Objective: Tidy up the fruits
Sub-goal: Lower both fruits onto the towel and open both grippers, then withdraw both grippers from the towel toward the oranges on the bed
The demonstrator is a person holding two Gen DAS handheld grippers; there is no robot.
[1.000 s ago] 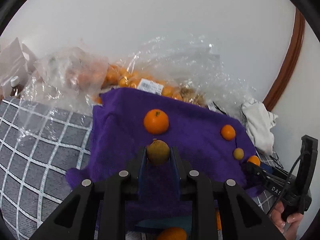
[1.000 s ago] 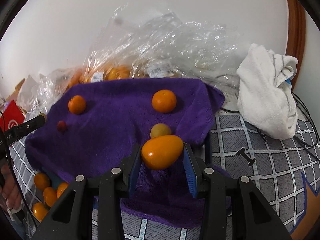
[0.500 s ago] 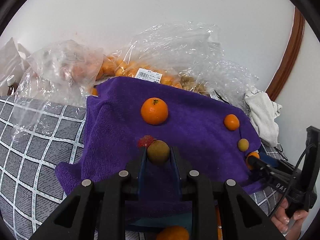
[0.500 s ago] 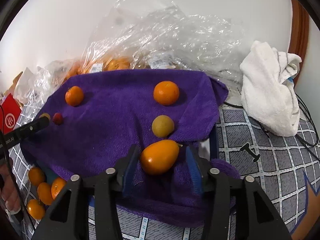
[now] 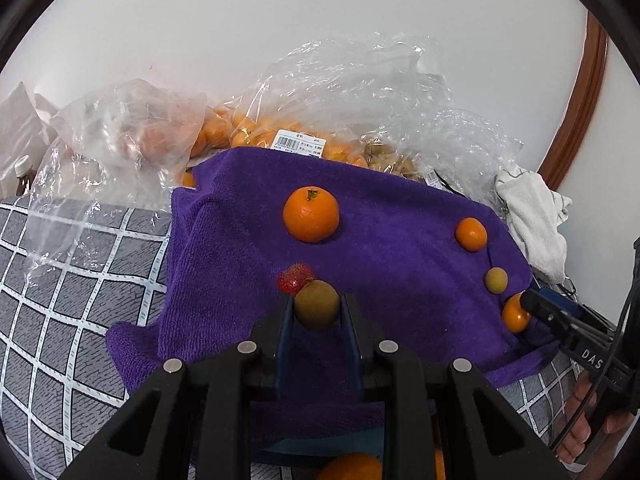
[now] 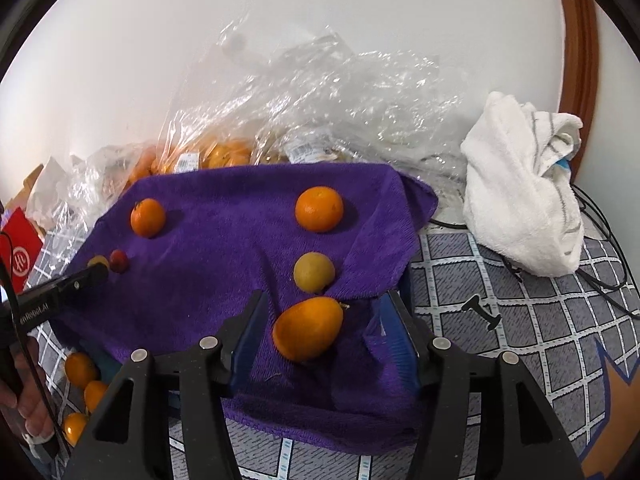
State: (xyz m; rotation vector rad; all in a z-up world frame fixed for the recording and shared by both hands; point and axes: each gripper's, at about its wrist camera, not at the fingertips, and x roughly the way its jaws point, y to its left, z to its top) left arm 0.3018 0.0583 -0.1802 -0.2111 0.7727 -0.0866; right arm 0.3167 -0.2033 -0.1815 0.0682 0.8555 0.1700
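Bright even light, soft shadows, sharp centre, fisheye-warped dark corners.

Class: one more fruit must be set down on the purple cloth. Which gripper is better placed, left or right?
Left. The left gripper holds a brown fruit over the cloth. The right gripper is opening, its orange fruit already resting there.

A home room: checked tablecloth (image 5: 60, 280), shop-labelled fruit bags (image 5: 304, 136) (clear plastic), crumpled white towel (image 6: 524, 184).

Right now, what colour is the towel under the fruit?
Purple towel; clearest in the right wrist view.
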